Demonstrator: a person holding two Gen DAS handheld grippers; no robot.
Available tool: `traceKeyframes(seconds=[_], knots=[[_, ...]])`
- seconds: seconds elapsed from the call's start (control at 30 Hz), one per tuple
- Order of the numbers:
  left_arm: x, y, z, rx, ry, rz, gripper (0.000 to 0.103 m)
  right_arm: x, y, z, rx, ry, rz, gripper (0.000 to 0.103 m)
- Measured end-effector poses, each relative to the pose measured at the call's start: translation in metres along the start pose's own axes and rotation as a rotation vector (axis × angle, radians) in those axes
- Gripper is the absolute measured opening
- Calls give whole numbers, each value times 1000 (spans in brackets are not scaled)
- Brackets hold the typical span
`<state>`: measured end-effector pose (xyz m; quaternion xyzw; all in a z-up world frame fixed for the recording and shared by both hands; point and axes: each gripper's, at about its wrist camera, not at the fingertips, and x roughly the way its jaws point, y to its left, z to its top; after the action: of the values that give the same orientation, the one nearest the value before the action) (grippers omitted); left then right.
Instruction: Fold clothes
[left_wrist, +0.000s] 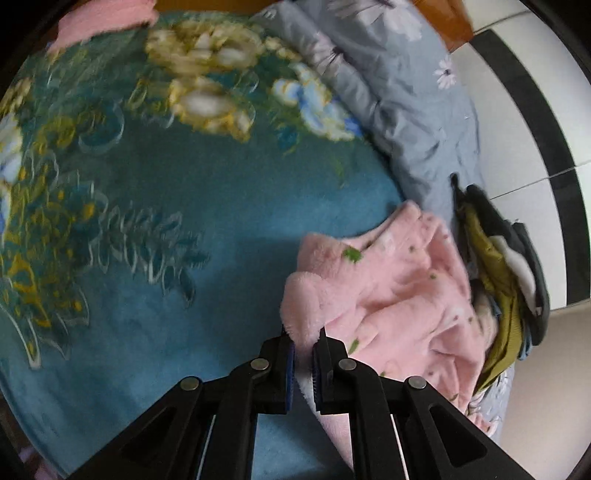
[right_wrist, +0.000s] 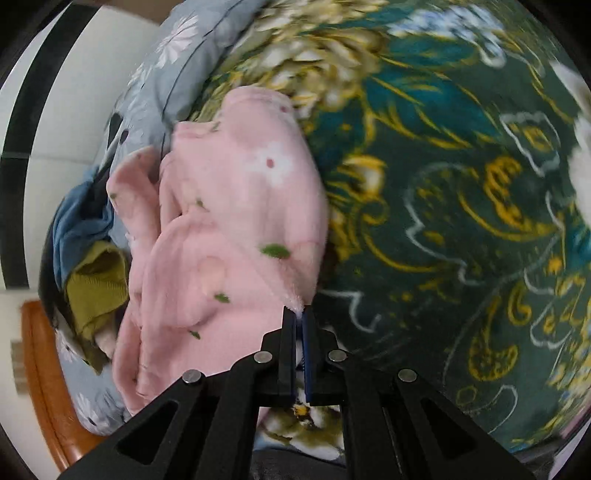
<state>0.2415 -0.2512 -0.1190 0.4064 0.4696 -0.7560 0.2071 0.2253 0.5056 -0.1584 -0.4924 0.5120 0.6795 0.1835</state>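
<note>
A pink fleece garment (left_wrist: 391, 291) with small flowers and green leaves lies bunched on a teal floral blanket (left_wrist: 207, 221). My left gripper (left_wrist: 303, 341) is shut on a thick edge of the pink garment, with cloth pinched between its blue pads. In the right wrist view the same pink garment (right_wrist: 229, 221) hangs in folds, and my right gripper (right_wrist: 300, 315) is shut on a thin corner of it above the blanket (right_wrist: 461, 184).
A grey-blue daisy-print quilt (left_wrist: 399, 85) lies bunched beside the blanket. An olive garment (left_wrist: 498, 280) and dark clothes are piled by the pink one; the olive garment also shows in the right wrist view (right_wrist: 98, 291). An orange wooden bed frame (right_wrist: 44, 373) and tiled floor (left_wrist: 524, 122) lie beyond.
</note>
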Motion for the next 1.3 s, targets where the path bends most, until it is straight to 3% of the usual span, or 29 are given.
traceKeyframes(seconds=[0.17,0.33,0.5,0.6,0.67,0.87,1.1,1.13,1.17,1.2,1.3], knots=[[-24,-10,24,11,-118,-16,8,-19,7,-13,-76,-15,37,2],[0,5,34,33,-69,138,8,0,0,-26,-83,51,6,3],[10,21,28,3,-28,158,9,-2,-8,-26,-83,49,16,6],[11,21,30,2,-9,153,12,-15,-11,-15,-100,7,15,15],[4,20,34,-6,-30,187,17,-24,-13,-3,-111,-33,3,29],[-36,34,43,-86,-89,210,33,-20,-16,43,-71,-94,-2,39],[-76,36,39,-92,-145,188,39,10,-10,78,-1,-78,9,39],[-77,33,39,-91,-148,182,39,13,-10,80,7,-75,10,36],[-79,31,40,-90,-151,176,39,14,-9,81,16,-73,16,18],[-80,28,41,-89,-155,169,39,12,-6,81,14,-74,23,7],[-79,17,42,-69,-152,147,40,-1,3,79,-28,-99,35,4]])
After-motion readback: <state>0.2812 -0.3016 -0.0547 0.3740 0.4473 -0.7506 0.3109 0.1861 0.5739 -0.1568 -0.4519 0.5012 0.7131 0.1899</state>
